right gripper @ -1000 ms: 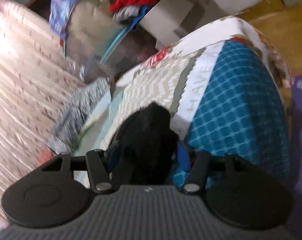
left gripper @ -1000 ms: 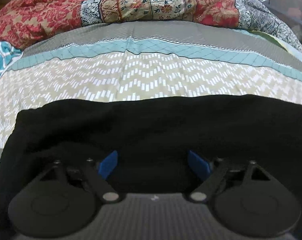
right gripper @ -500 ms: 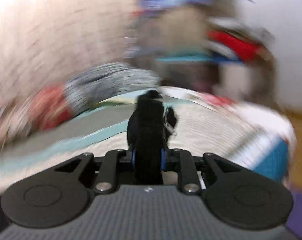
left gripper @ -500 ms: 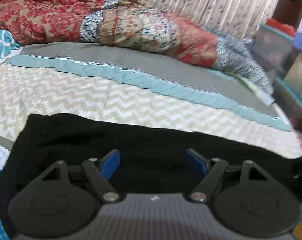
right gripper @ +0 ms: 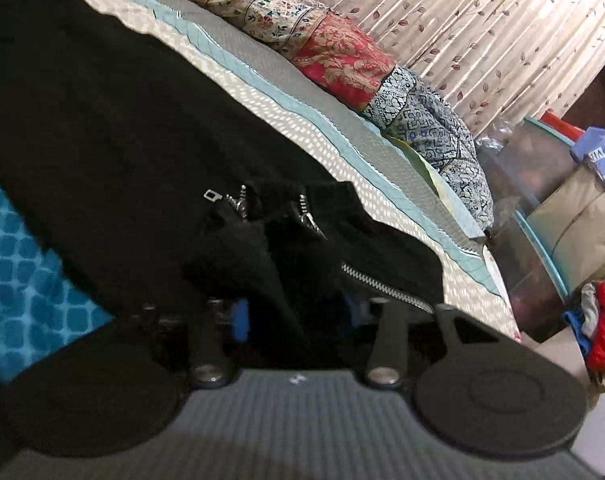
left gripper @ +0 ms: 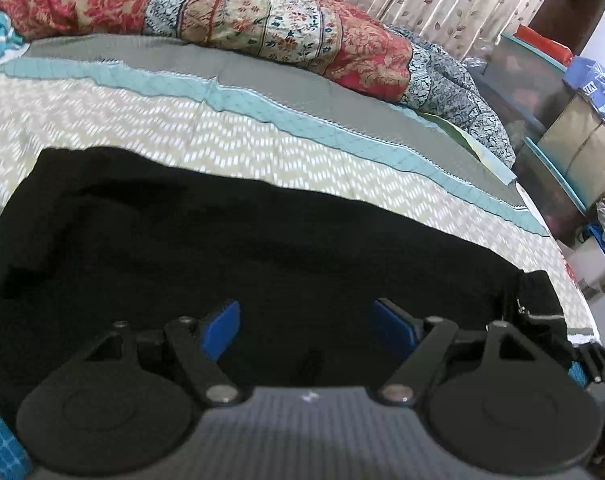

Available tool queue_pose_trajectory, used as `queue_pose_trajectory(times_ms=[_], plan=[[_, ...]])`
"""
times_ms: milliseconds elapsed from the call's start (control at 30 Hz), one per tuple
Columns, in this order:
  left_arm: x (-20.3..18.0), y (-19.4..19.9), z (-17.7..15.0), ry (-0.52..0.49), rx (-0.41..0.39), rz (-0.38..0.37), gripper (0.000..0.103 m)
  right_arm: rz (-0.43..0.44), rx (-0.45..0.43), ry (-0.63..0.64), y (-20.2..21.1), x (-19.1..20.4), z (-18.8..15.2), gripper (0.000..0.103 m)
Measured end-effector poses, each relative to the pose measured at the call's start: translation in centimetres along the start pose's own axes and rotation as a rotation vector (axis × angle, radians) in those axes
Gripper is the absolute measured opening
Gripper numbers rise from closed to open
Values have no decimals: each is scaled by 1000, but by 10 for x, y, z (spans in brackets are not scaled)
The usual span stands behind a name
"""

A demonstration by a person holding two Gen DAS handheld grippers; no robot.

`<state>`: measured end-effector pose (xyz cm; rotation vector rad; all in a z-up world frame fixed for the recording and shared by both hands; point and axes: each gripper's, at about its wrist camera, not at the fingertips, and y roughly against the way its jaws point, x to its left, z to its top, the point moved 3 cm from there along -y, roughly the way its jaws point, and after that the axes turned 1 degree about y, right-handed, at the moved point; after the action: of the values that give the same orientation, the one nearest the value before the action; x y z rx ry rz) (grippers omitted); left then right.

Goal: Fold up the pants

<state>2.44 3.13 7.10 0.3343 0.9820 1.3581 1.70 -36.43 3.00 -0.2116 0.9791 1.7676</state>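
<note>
While the black fabric pants (left gripper: 230, 248) lie spread across the patterned bedspread (left gripper: 150, 120), left gripper (left gripper: 306, 320) hovers open; right gripper (right gripper: 294, 312), jaws just opening, straddles the zipper end (right gripper: 382, 288), pad contact unclear. Risk: bunched cloth snags, dragging the fold crooked.

The pants (left gripper: 230, 248) are black and lie spread flat across the bed in a long folded band — one end squared off at the left of the left wrist view. The other end is bunched and rumpled, its silver zippers (right gripper: 386, 289) open and a zipper pull (right gripper: 211, 195) showing.
</note>
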Motion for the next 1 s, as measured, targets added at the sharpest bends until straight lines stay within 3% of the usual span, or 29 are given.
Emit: queue_pose_trajectory(times_ms=[167, 367, 433, 500, 600, 667, 767, 867, 933, 1000], plan=[[3, -2, -6, 11, 16, -4, 76, 88, -51, -157, 25, -15, -1, 56], [0, 8, -8, -10, -6, -2, 76, 208, -108, -485, 20, -30, 9, 50], [3, 14, -9, -5, -12, 0, 76, 227, -19, -558, 0, -26, 3, 49], [10, 27, -12, 1, -26, -6, 76, 259, 160, -631, -33, -17, -13, 49], [25, 57, -14, 18, -80, -40, 78, 268, 168, -710, -31, -21, -5, 49], [43, 82, -16, 42, -126, -40, 83, 224, 129, -715, -18, -22, 11, 47], [80, 110, -22, 120, -188, 37, 90, 240, 37, -749, -3, -16, 42, 47], [126, 114, -30, 286, -205, 118, 99, 356, 14, -844, -12, 5, 79, 37], [150, 109, -33, 405, -213, 101, 103, 525, 41, -911, -35, 33, 109, 23], [165, 99, -31, 479, -216, 70, 103, 658, 78, -923, -54, 70, 142, 20]])
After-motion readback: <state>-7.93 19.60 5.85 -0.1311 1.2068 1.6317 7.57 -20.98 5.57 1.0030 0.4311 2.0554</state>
